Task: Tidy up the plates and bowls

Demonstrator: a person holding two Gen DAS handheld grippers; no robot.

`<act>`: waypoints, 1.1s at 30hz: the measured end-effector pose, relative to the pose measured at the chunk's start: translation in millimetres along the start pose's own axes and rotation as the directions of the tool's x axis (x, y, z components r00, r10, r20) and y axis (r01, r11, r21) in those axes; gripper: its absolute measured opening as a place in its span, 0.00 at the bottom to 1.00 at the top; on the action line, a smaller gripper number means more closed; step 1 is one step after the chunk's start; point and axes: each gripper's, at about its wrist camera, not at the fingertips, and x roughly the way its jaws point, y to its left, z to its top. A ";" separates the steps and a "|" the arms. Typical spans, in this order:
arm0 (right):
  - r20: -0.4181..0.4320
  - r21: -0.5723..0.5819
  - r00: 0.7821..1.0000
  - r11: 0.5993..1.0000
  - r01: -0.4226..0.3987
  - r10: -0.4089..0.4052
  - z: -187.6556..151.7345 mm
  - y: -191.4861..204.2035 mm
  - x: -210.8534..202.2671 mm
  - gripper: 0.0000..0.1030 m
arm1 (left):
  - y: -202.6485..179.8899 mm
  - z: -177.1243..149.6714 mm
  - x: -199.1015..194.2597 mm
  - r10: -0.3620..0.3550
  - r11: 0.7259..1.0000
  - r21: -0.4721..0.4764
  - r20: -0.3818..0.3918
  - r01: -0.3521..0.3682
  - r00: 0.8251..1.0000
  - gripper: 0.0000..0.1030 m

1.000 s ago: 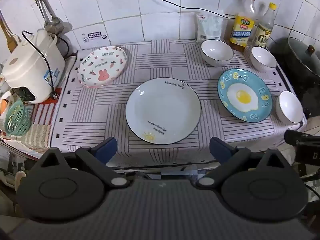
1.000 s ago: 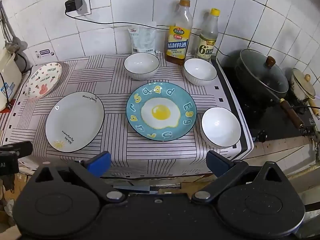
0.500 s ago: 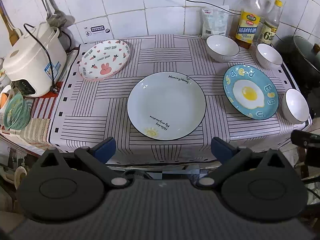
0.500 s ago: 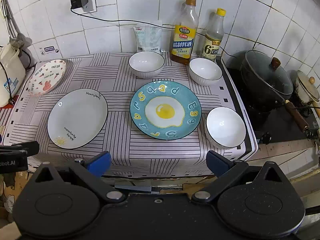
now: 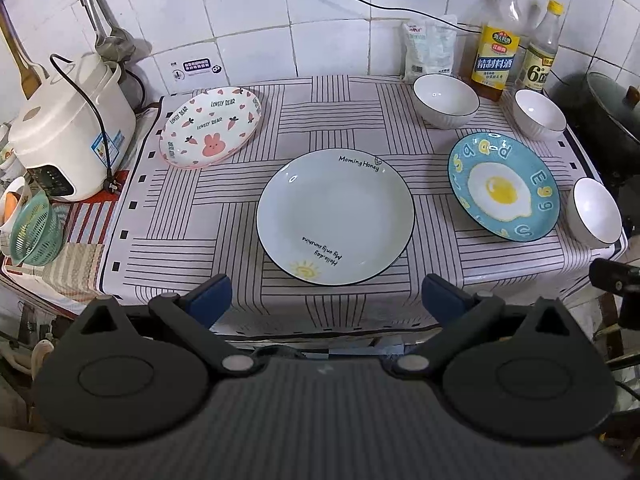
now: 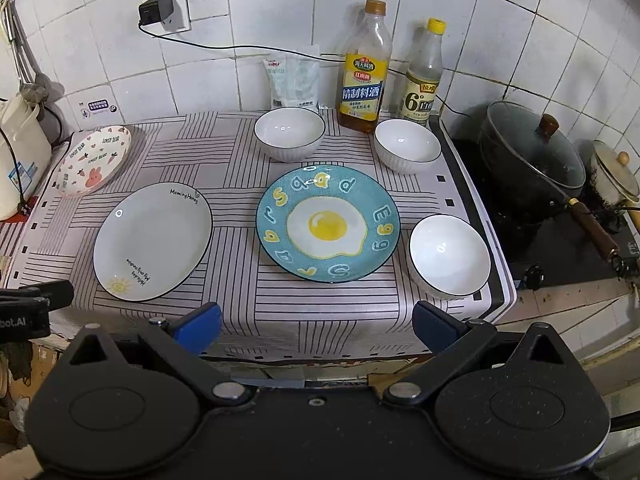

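Note:
On the striped cloth lie a white "Morning Honey" plate [image 5: 335,216] [image 6: 152,241], a blue fried-egg plate [image 5: 503,186] [image 6: 328,224] and a bunny-print dish [image 5: 211,127] [image 6: 94,159]. Three white bowls stand apart: back middle [image 5: 445,100] [image 6: 289,133], back right [image 5: 539,114] [image 6: 407,151], front right [image 5: 595,213] [image 6: 449,256]. My left gripper [image 5: 326,295] is open and empty, in front of the white plate. My right gripper [image 6: 317,326] is open and empty, in front of the egg plate.
A rice cooker [image 5: 66,132] and green strainer [image 5: 34,228] stand at the left. Two bottles [image 6: 364,68] [image 6: 422,72] and a packet [image 6: 294,80] line the tiled wall. A lidded black pot [image 6: 532,160] sits on the stove at right.
Both grippers have moved a little closer to the counter, so the dishes appear larger. Nothing on the counter has moved; both stay open.

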 end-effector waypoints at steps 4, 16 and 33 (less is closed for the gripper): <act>0.019 0.007 1.000 1.000 -0.006 0.006 0.1 -2.3 -0.8 0.99 | 0.0 0.4 -1.3 -0.005 1.000 0.004 0.009 0.005 1.000 1.00; 0.104 0.026 0.995 1.000 0.000 -0.002 -4.9 -12.3 -3.6 1.00 | -0.7 -2.2 0.7 -0.031 0.999 -0.017 0.048 0.032 0.998 1.00; 0.126 0.053 0.991 0.998 0.045 -0.052 -20.2 -30.6 4.0 0.99 | -4.6 -13.9 17.4 0.007 1.000 -0.024 0.072 -0.005 0.997 1.00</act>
